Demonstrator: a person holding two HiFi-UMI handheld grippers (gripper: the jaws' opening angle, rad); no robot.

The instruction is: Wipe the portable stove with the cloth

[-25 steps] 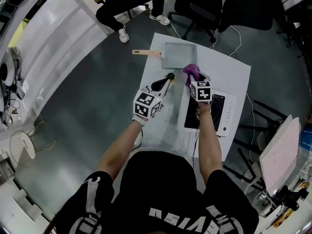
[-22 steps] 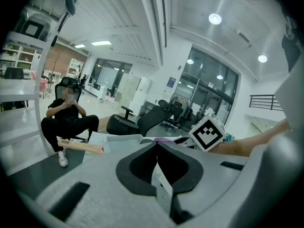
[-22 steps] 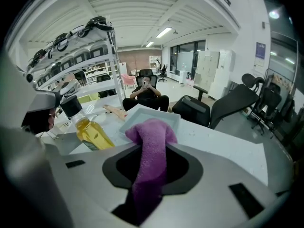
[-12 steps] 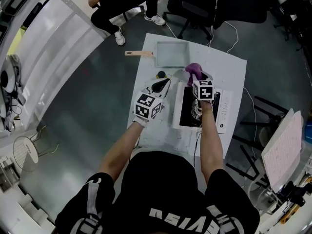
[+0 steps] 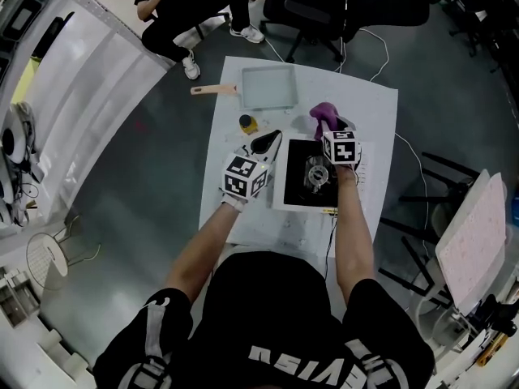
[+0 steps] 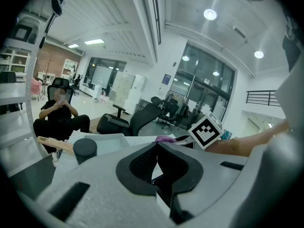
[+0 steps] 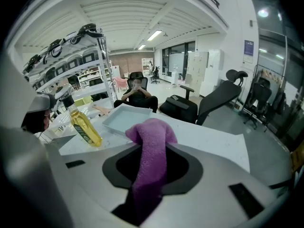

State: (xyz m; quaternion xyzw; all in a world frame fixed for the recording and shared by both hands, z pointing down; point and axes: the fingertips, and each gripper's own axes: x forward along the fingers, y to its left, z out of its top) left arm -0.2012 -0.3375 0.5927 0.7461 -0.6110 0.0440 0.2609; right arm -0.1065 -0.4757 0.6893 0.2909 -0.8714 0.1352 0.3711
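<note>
- Purple cloth (image 7: 153, 141) is pinched between the fingers of the right gripper (image 7: 152, 167). A thick tuft of it sticks out past the tips.
- From above, that tuft sits at the far edge of the portable stove (image 5: 296, 189), roughly over its back rim. I cannot tell whether it touches the stove or hangs just above it.
- The left gripper (image 6: 156, 151) has its fingers pressed together with nothing between them. It hovers over the desk (image 5: 381, 112) just to the left of the stove.
- To wipe well, I would tip the right gripper nose-down so the loose tuft lies flat on the black top, not the hard fingertips.
- Long strokes along the flat panels look like the best way, working round the burner (image 5: 315, 173) in the middle. Its raised supports look likely to snag the pile.
- The grip seems deep enough, but a hard drag could pull the cloth out, so light pressure is the safer choice.
- The stove looks light and sits on a smooth cover, so the idle left gripper could rest against its near-left edge to stop it sliding.
- An oil bottle (image 5: 246, 123) stands near the stove's far-left corner, and a square pan (image 5: 268, 86) lies beyond it. Strokes that way should end short of the bottle.
</note>
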